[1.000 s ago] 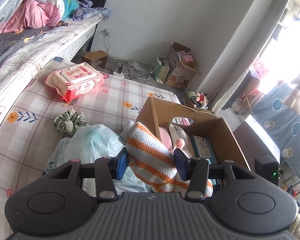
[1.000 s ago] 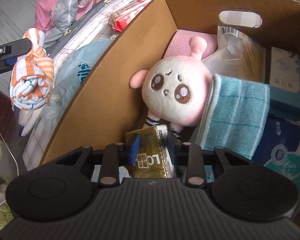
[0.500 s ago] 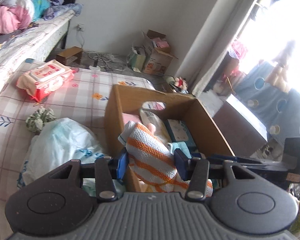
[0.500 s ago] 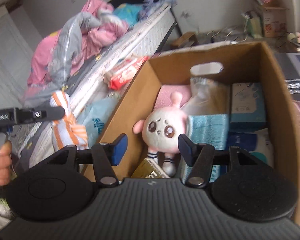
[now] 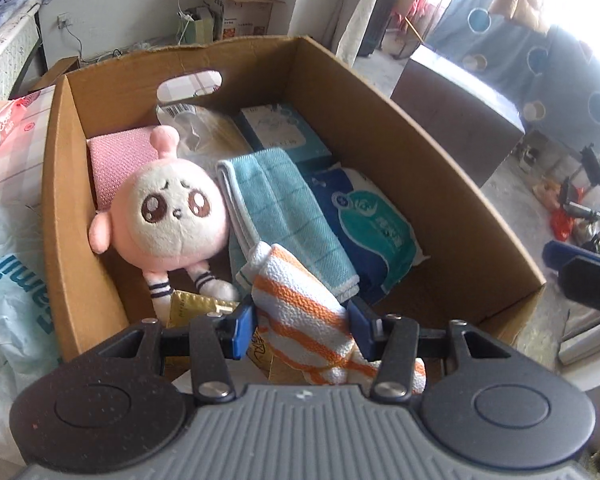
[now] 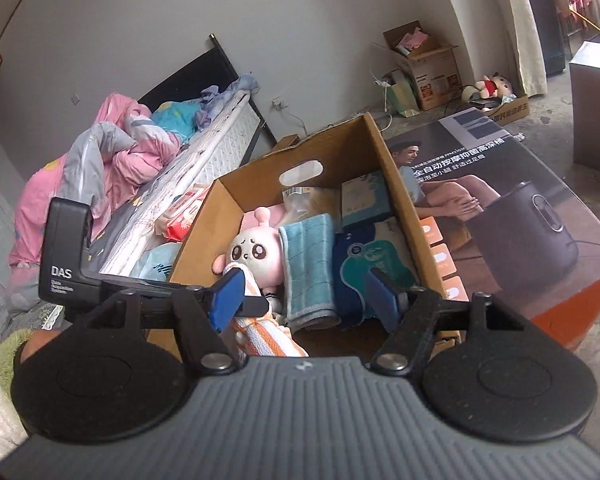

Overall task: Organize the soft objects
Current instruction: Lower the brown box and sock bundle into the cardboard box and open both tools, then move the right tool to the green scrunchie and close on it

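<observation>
A second ago my right claw [image 6: 306, 300] clamped a gold packet low inside the box [image 5: 440, 184]; now it is pulled back above the near rim, its jaws opening with nothing between them. My left claw [image 5: 302, 330] was out beside the box over the checked sheet; now it hangs over the box's near end, clenched on the orange-striped cloth [image 5: 296, 304].

The cloth's top end touches the folded teal towel [image 5: 276, 216]. The plush [image 5: 168, 216] leans against the left wall, with a pink cloth [image 5: 116, 160] behind it. The gold packet [image 5: 192, 308] lies under the plush's feet, just beside my left pad. A blue pack [image 5: 372, 232] sits right of the towel. Bare cardboard floor shows only at the near right corner, between the blue pack and the right wall. A white bag [image 5: 12, 280] presses against the outside of the left wall.
</observation>
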`<state>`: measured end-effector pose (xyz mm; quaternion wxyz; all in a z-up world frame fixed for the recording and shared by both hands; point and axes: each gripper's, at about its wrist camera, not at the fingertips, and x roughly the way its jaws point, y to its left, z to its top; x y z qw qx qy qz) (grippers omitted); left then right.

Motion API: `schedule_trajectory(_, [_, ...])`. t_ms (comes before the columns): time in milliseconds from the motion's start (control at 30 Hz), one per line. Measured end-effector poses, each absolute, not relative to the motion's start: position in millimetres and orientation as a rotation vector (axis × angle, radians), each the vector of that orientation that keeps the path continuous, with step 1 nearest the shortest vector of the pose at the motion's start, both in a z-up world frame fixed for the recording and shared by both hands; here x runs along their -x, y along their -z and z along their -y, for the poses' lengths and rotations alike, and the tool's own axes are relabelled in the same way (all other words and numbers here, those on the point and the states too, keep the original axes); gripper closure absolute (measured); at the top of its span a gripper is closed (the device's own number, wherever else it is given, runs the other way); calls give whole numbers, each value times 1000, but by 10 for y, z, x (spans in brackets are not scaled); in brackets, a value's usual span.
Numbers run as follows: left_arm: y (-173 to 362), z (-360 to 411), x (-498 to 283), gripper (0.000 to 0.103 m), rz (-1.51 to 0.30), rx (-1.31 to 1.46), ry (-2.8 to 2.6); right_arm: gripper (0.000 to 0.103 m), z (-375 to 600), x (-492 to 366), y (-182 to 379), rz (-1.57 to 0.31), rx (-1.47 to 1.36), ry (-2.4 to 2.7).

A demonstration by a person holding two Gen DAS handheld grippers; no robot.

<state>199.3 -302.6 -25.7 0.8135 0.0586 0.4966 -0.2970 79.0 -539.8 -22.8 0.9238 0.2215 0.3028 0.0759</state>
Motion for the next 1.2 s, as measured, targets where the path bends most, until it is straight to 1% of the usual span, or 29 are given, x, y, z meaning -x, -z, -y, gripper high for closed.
schedule_trajectory(133, [324,3030,-1995,50,-1094,-129,634,36,5436,-717,297,-629,-488,-145])
schedule_trajectory(167, [304,2996,-1992,48,-1089,-115,637,35,5435,-715,308,-632,-493,-144])
schedule_trajectory(233, [210,2938,-2005,46,-1074,-77,649,35,5430,-739,328,-636,-503,-147])
schedule_trajectory(333, [12,2825,-1988,45,-1021,-39,642,35,5397,-754,325,-634,-515,-153])
schedule_trajectory(533, [-302,2425,-1961,39,-933,62,616,35,5277,-785,244,-621,-506,-168])
schedule_trajectory(767, [-521,1745,-1864,31,-815,123,503,35,4976,-965,93,-636,-474,-234])
schedule_trajectory(1000, [-555,896,-1767,20,-739,127,322,35,4400,-1361,-15,-699,-438,-355])
schedule_trajectory(1200, [-501,145,-1810,19,-680,145,168,31,3679,-1815,-245,-733,-347,-481])
